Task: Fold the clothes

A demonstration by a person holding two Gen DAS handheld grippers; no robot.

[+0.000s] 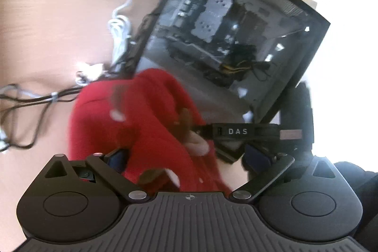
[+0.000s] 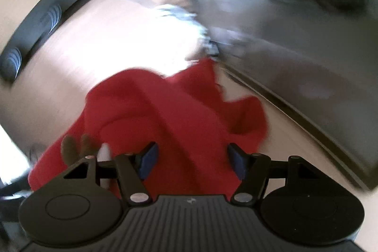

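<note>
Red fleece garment (image 1: 141,115) lies bunched on the wooden table (image 1: 47,27), its long axis running away from us; left gripper (image 1: 186,157) and right gripper (image 2: 191,160) both stand spread around its folds.

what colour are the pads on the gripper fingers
Dark blue pads, clearest in the right wrist view, against the red garment.

Red garment (image 1: 141,124) between wide jaws, beside computer case (image 1: 236,39)

Two claw-mounted fisheyes, both angled down, close over the same red garment (image 1: 146,124)
</note>
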